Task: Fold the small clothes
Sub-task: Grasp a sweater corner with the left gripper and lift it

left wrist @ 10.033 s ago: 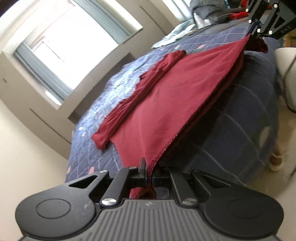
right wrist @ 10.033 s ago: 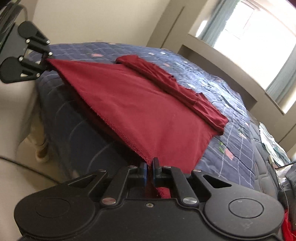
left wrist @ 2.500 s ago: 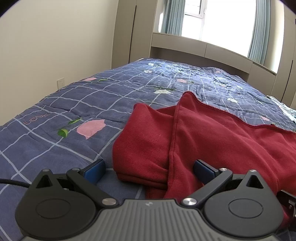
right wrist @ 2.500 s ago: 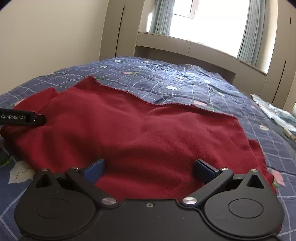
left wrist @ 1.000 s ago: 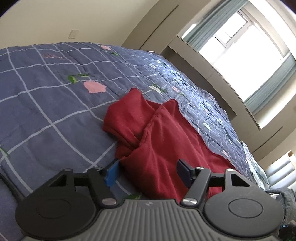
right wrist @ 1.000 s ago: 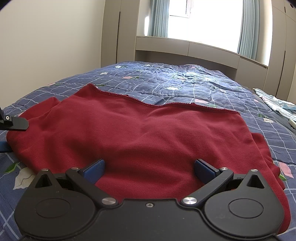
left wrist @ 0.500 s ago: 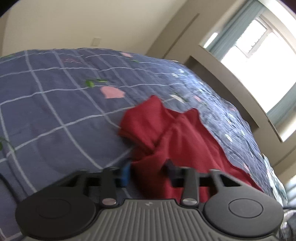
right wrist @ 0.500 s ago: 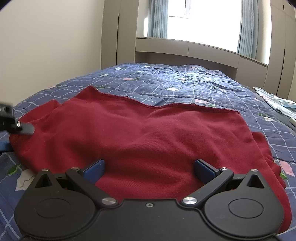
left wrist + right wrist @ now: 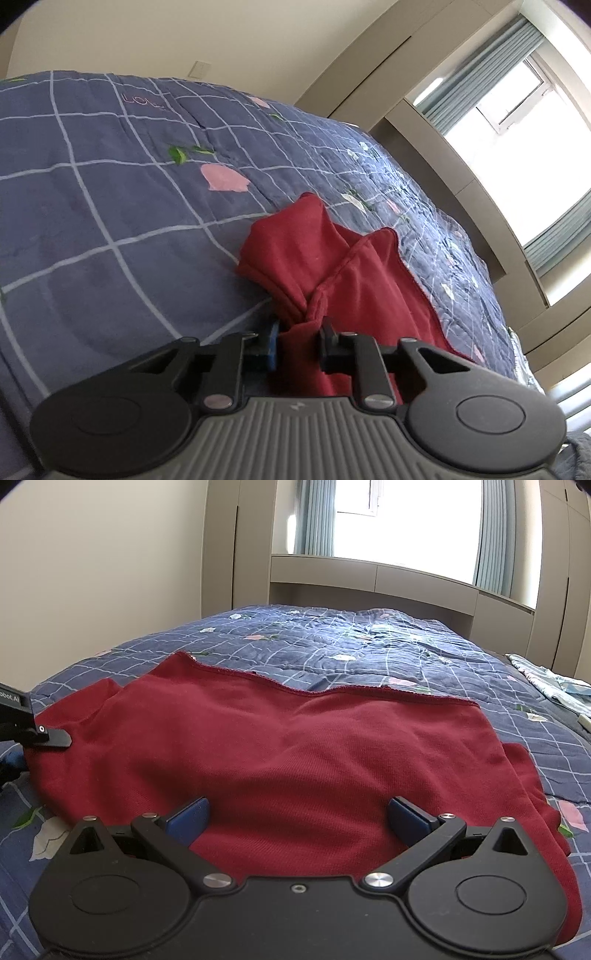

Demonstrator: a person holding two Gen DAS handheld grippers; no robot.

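Note:
A dark red garment [image 9: 295, 746] lies spread on the blue checked quilt [image 9: 369, 642], its far hem running across the bed. In the left wrist view its left end [image 9: 332, 266] is bunched in folds. My left gripper [image 9: 299, 332] is closing its jaws on that bunched corner, and the pads pinch the cloth between them. The same gripper's finger [image 9: 48, 736] shows at the left edge of the right wrist view, on the garment's left end. My right gripper [image 9: 297, 812] stands open over the near edge of the garment, with cloth lying between the fingers but not gripped.
The quilt [image 9: 110, 206] stretches bare to the left of the garment. A pale patterned cloth [image 9: 546, 681] lies at the bed's far right. A beige headboard shelf [image 9: 369, 579] and a bright window stand behind the bed, with a wall on the left.
The left gripper's jaws have narrowed from wide apart to pinching the garment's bunched left corner, and its view has rolled slightly. The right gripper has stayed still and open.

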